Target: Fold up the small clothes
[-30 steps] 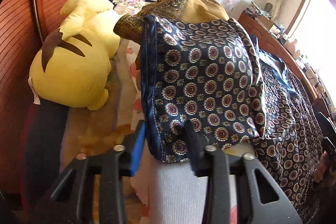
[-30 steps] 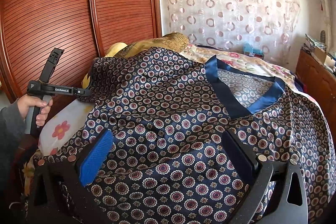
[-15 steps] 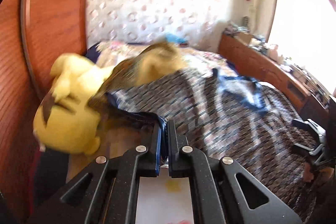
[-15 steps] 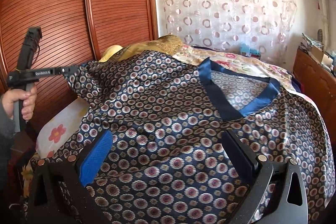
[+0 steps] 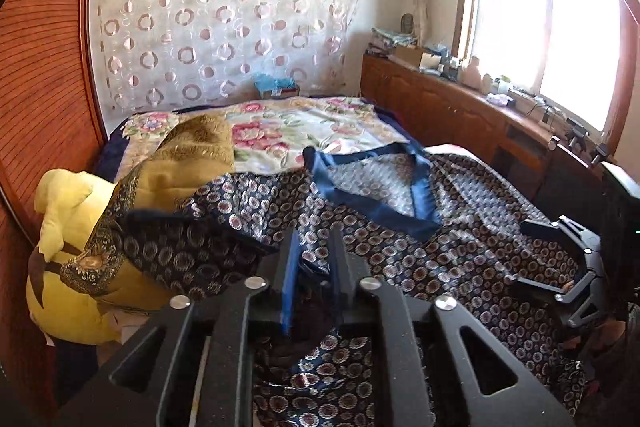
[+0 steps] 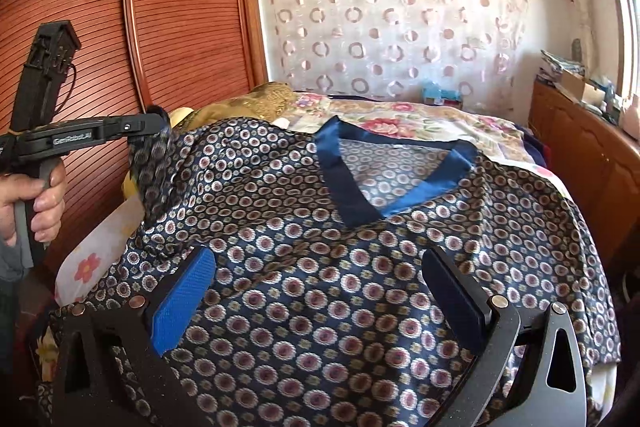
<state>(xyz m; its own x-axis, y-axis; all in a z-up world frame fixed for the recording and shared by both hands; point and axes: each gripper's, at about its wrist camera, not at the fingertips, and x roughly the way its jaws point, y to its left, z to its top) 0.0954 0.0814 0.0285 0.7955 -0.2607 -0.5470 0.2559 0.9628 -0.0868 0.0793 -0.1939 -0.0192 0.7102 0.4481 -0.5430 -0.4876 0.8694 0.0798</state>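
I hold the left gripper (image 6: pixel 158 125) pinched on a sleeve of the navy satin medallion-print top (image 6: pixel 320 267) spread across the floral-covered bed (image 5: pixel 288 131); its jaws have just eased wider, so I should re-tighten; right gripper (image 6: pixel 320 291) gapes empty above the cloth.

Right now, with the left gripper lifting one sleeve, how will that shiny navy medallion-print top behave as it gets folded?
Likely floppy: the navy medallion-print top hangs limp from the left gripper, whose jaws have just been opening. Probably slippery: its sheen looks satiny, so folds may slide. Seemingly light: one pinch raises the sleeve.
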